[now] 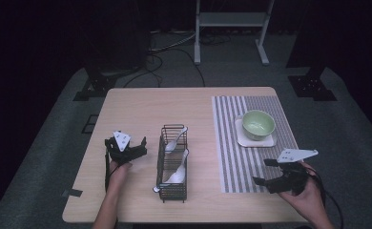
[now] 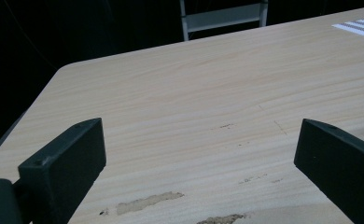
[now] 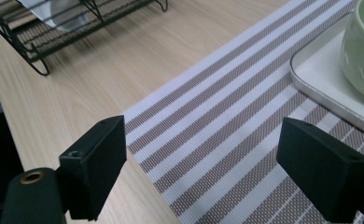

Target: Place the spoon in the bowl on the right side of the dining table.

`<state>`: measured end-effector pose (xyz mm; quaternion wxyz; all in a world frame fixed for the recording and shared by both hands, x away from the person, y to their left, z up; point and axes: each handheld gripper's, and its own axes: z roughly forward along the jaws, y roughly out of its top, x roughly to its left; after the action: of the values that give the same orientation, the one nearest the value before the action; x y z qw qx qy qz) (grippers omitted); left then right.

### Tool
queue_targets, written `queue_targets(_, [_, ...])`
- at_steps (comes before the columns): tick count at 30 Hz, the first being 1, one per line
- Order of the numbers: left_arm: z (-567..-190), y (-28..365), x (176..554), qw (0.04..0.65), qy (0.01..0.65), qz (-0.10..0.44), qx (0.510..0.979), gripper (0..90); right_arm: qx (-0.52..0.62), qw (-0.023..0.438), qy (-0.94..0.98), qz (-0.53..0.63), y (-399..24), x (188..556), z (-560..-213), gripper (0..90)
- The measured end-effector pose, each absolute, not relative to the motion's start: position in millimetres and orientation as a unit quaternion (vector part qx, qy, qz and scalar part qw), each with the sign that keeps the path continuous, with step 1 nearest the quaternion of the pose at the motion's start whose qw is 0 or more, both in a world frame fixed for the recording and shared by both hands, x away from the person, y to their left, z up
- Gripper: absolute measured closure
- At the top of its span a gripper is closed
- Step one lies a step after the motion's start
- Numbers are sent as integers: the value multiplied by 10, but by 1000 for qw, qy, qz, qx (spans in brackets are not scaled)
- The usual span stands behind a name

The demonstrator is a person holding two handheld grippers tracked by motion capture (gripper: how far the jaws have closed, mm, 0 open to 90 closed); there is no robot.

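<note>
your right gripper [image 1: 265, 171] is hovering wide open over the striped woven placemat [image 1: 232, 157]; at nine o'clock, the left gripper [image 1: 127, 143] is gaping empty beside the black wire basket [image 1: 172, 191].

Black grippers [image 1: 270, 172] (grey top plates).

A black wire basket [image 1: 173, 164] is set lengthwise near the middle of the table, three white spoons [image 1: 177, 174] being held in it, while a pale green bowl [image 1: 258, 124] is stood upright on a small white tray [image 1: 243, 140].
</note>
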<state>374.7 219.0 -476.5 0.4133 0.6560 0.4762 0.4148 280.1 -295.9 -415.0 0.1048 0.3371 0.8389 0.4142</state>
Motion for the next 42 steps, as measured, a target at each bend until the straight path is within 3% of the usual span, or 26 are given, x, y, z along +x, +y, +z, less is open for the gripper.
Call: queue_targets(42, [-4766,2192,3740,415,475,416,655,12,264,4,873,410,-2209,3039,-3474,149])
